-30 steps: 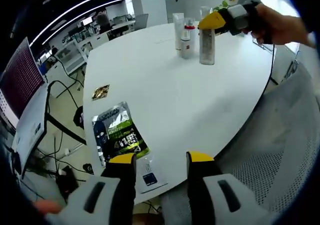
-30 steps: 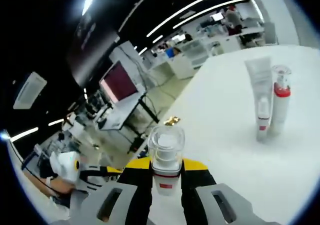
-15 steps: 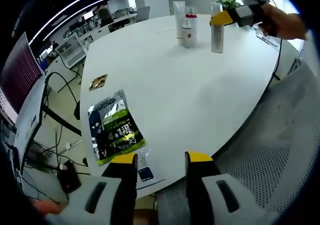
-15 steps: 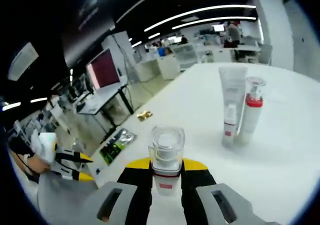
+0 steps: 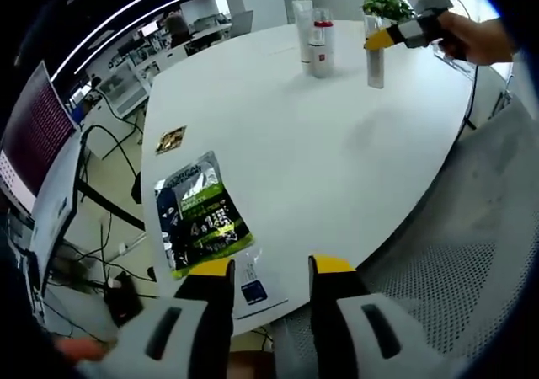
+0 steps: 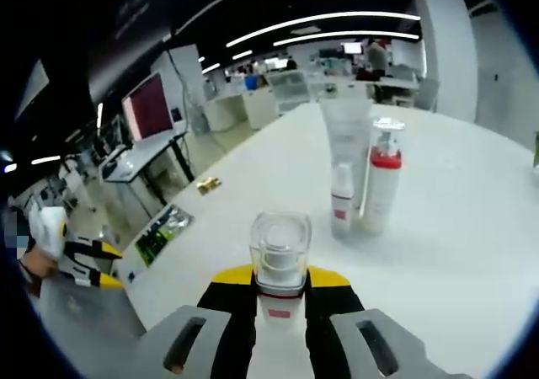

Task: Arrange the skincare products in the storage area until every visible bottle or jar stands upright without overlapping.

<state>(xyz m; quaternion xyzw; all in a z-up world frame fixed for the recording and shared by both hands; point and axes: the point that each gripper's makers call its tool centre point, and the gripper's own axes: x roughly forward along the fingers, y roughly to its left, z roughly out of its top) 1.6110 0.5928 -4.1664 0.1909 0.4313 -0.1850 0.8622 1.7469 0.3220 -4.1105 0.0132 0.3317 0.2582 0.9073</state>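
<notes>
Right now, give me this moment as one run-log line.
right gripper: shut on clear-capped bottle, upright | left gripper: open, near green sachet | tube, red-collared pump bottle: standing on table

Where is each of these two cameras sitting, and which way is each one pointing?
Left gripper view: rides on the left gripper at the near edge of the white table, looking across it; a hand with the right gripper shows far off.
Right gripper view: rides on the right gripper, which clamps a clear-capped bottle, facing back toward the office.
Both share the table, green packet and standing bottles.
</notes>
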